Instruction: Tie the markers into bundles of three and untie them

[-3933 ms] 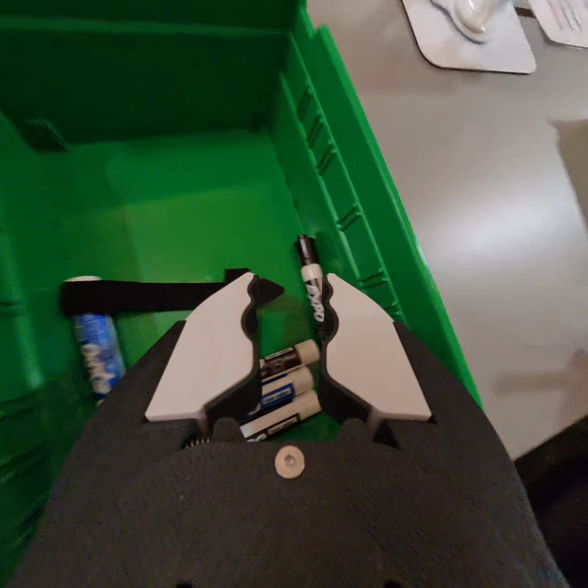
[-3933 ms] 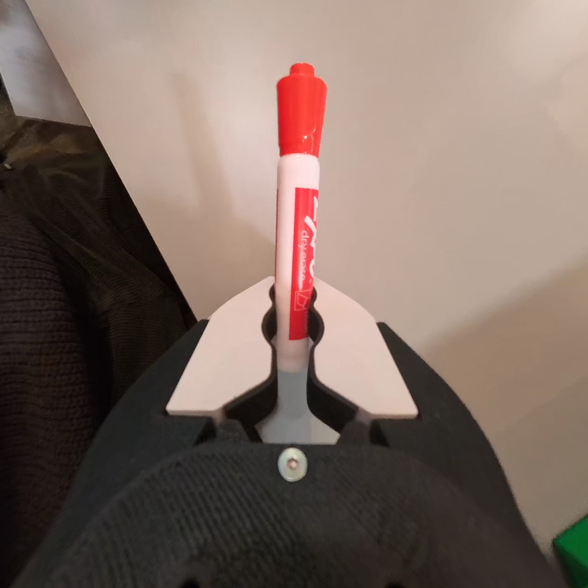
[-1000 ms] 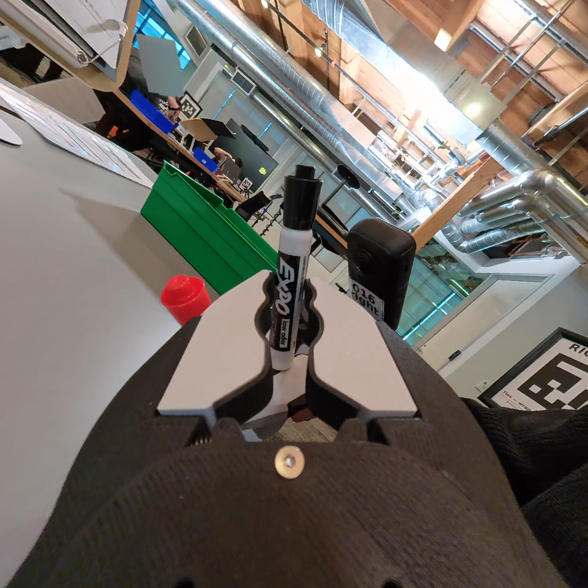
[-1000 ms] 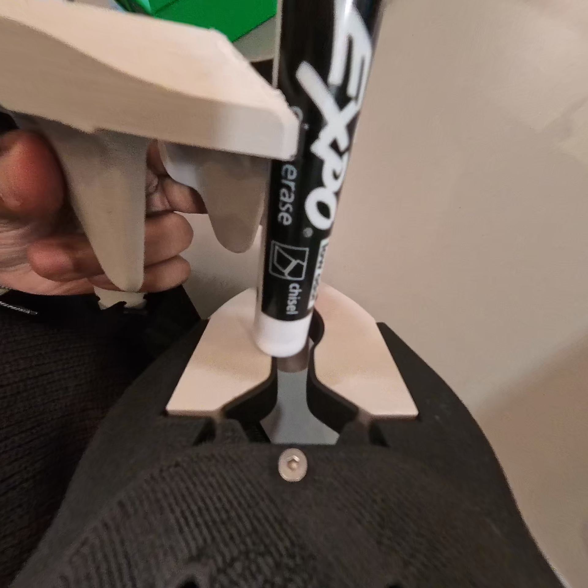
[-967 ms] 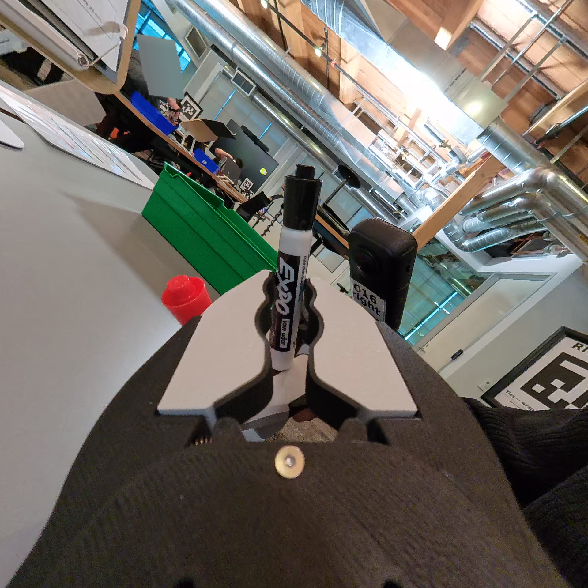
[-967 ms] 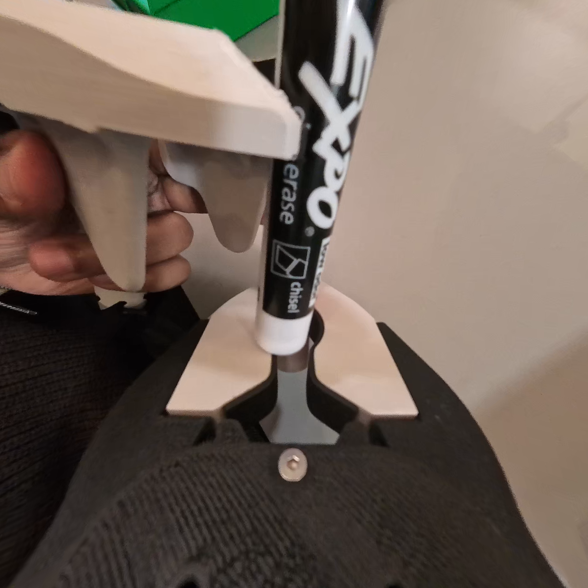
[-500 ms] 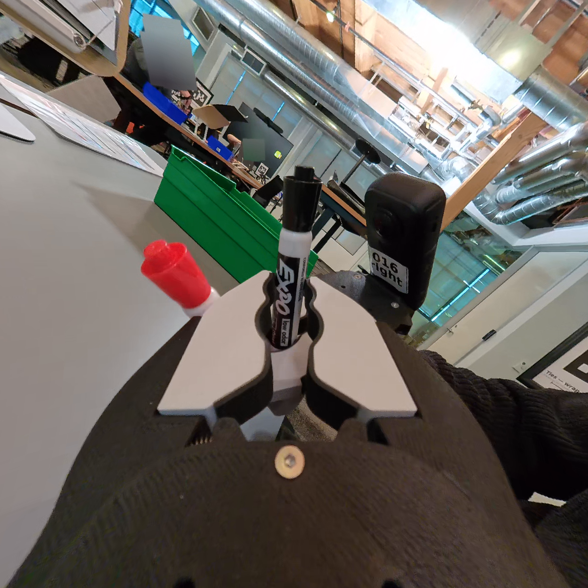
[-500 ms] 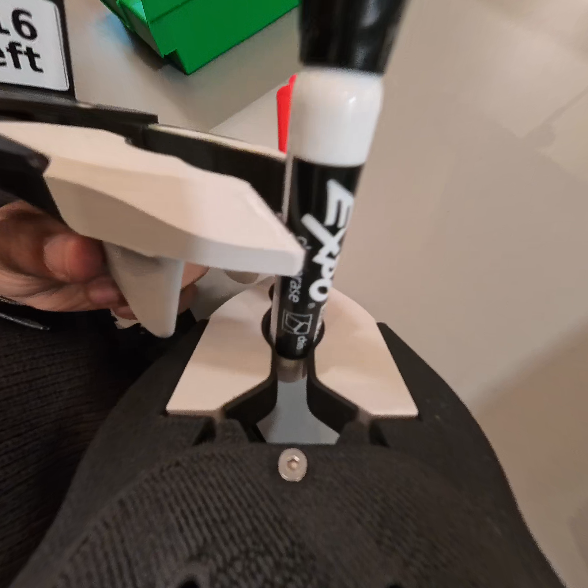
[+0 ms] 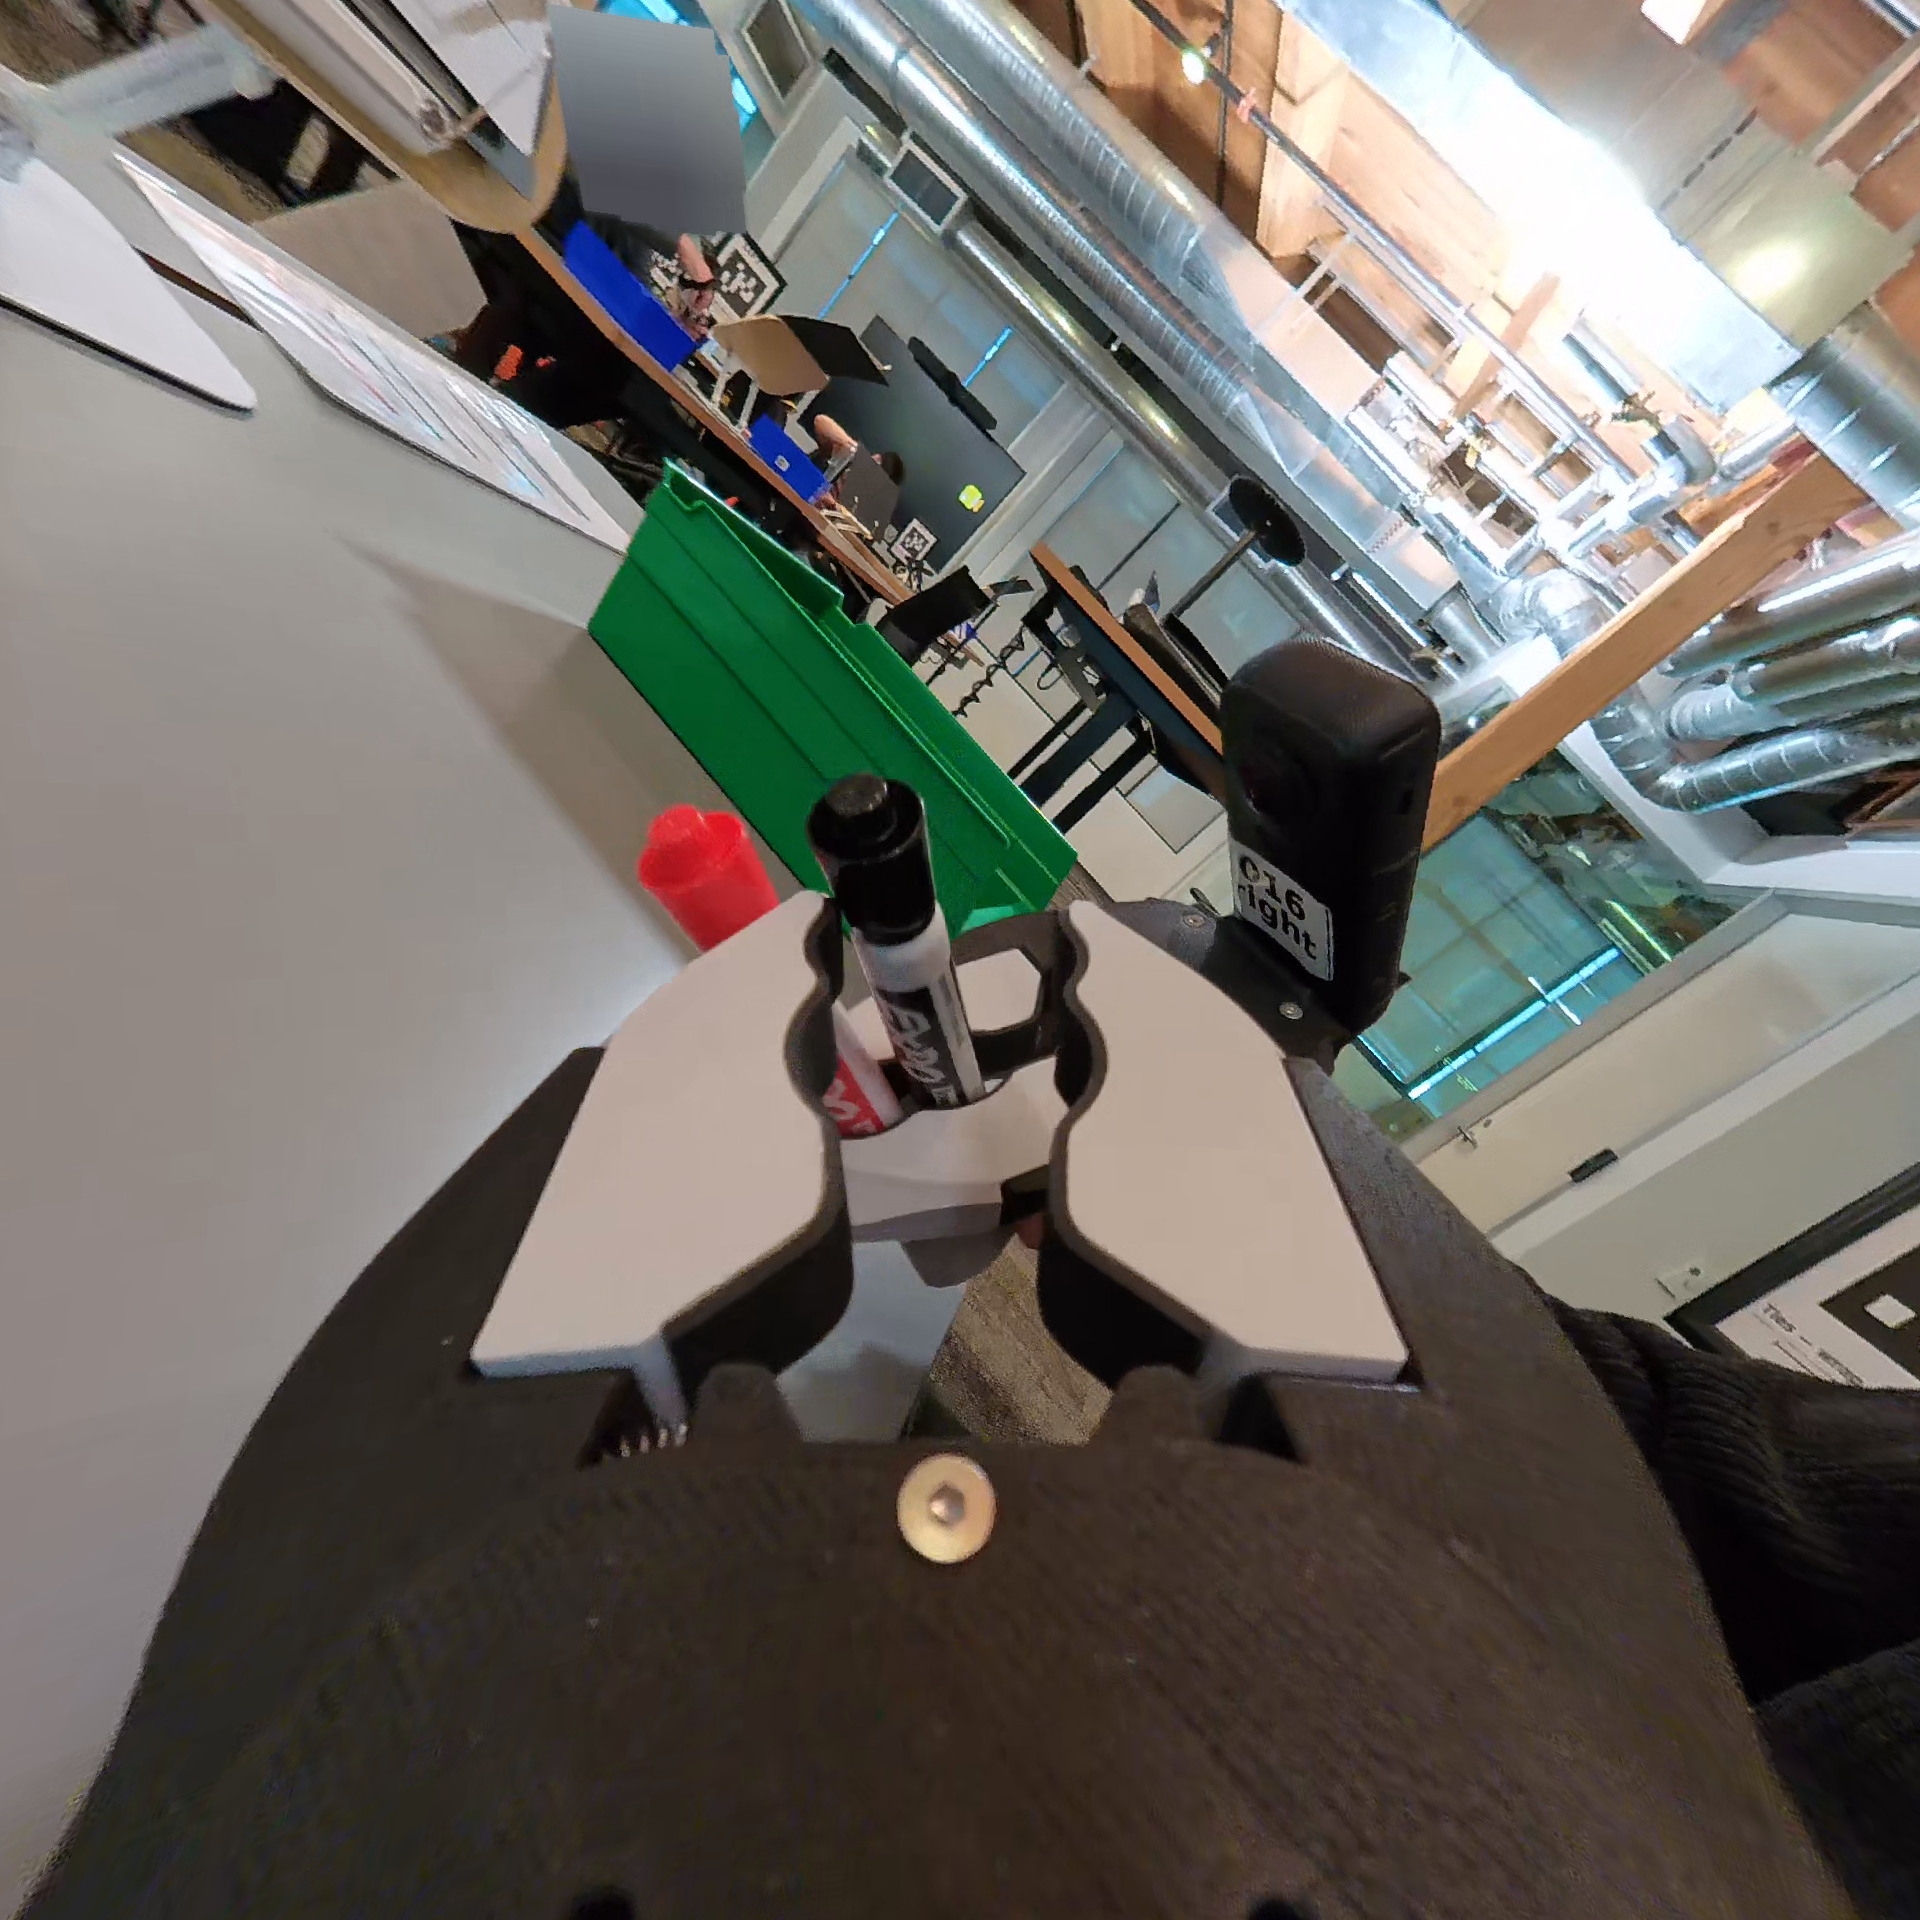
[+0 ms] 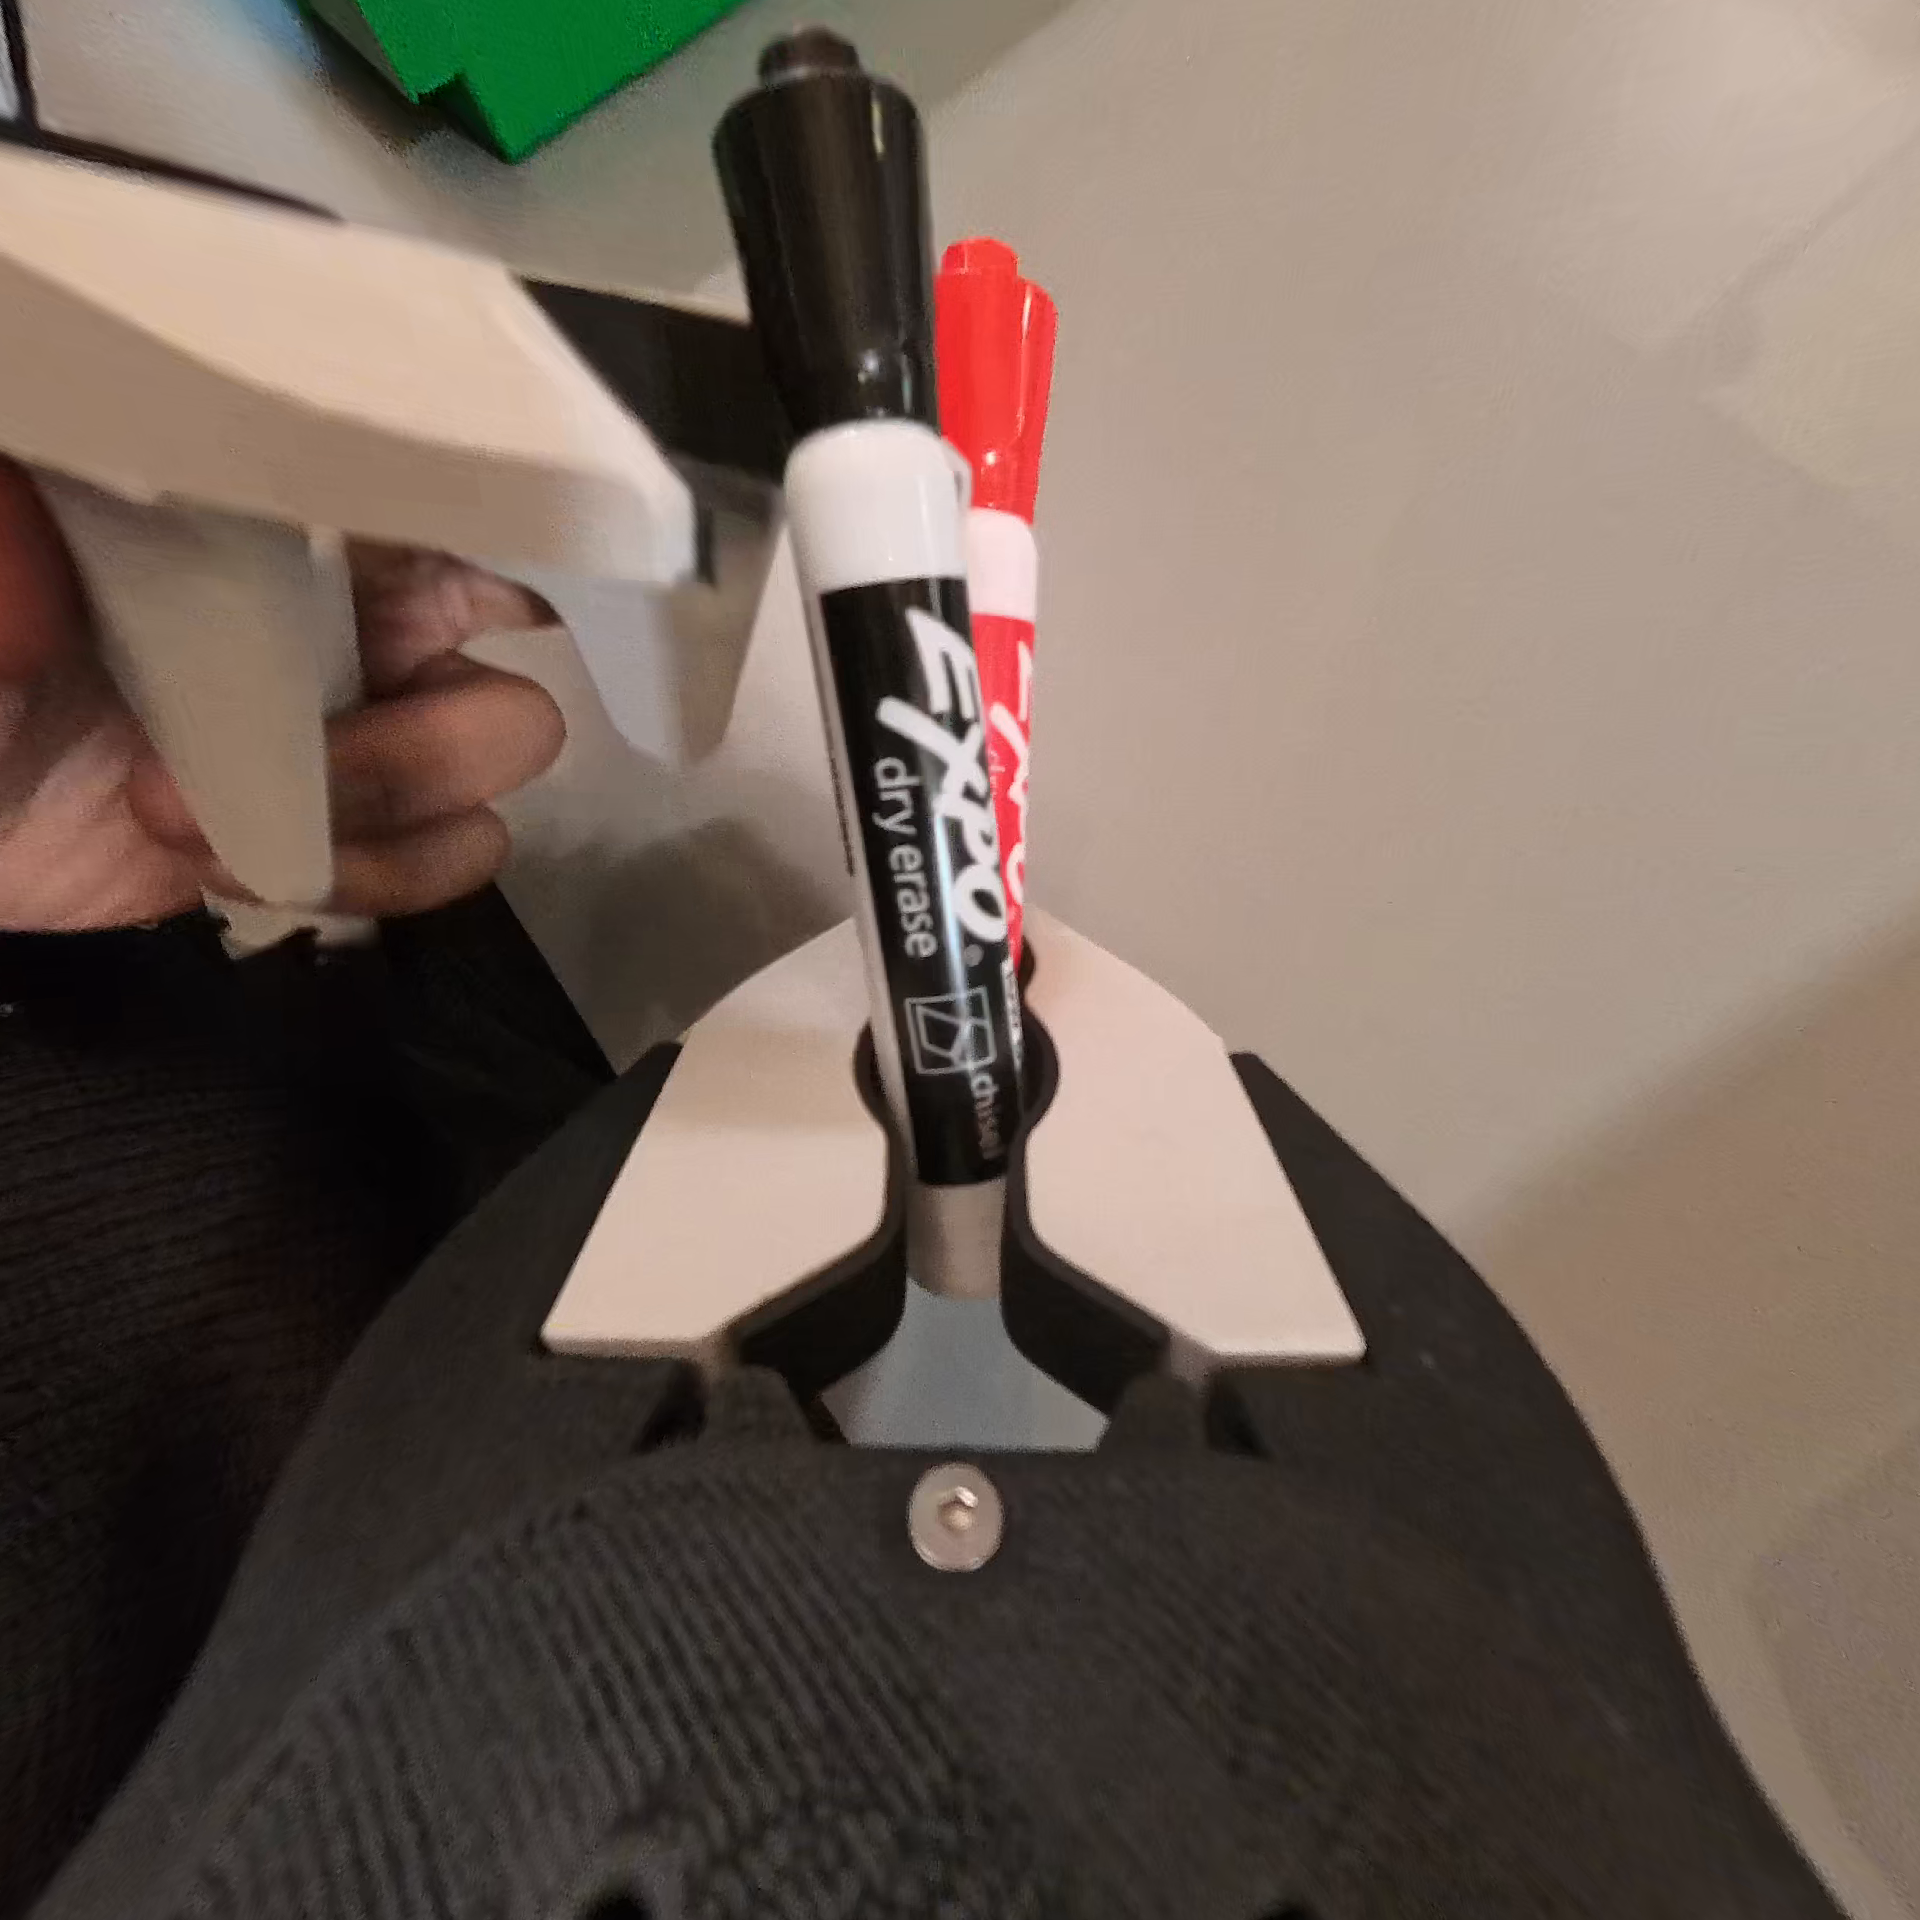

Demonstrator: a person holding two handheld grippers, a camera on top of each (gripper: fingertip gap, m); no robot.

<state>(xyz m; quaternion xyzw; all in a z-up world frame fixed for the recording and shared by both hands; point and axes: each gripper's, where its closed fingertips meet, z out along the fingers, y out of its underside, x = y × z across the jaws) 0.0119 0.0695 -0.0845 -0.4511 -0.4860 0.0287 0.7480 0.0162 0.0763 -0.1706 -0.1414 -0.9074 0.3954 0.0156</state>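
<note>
My right gripper (image 10: 951, 997) is shut on two markers that stand up from its jaws: a black marker (image 10: 904, 727) in front and a red marker (image 10: 997, 416) right behind it. My left gripper (image 9: 945, 935) is open, its jaws spread around the black marker (image 9: 904, 966), which leans close to its left finger. The red marker's cap (image 9: 707, 883) shows just left of that finger. The right gripper's fingers (image 9: 935, 1174) and its black camera (image 9: 1320, 810) lie beyond. In the right wrist view the left gripper's finger (image 10: 364, 447) sits just left of the black marker.
A green bin (image 9: 790, 717) stands on the grey table (image 9: 260, 831) beyond the grippers; its corner shows in the right wrist view (image 10: 540, 52). A white mat (image 9: 94, 291) and a printed sheet (image 9: 416, 405) lie at the table's far side. A hand (image 10: 416, 769) holds the left gripper. One gripper's finger ends stand about 8 centimeters off the other's.
The left gripper, shut on the black marker, slid it into the right gripper's jaws beside the red one. It has now opened and let go, and the black marker tilts slightly.
</note>
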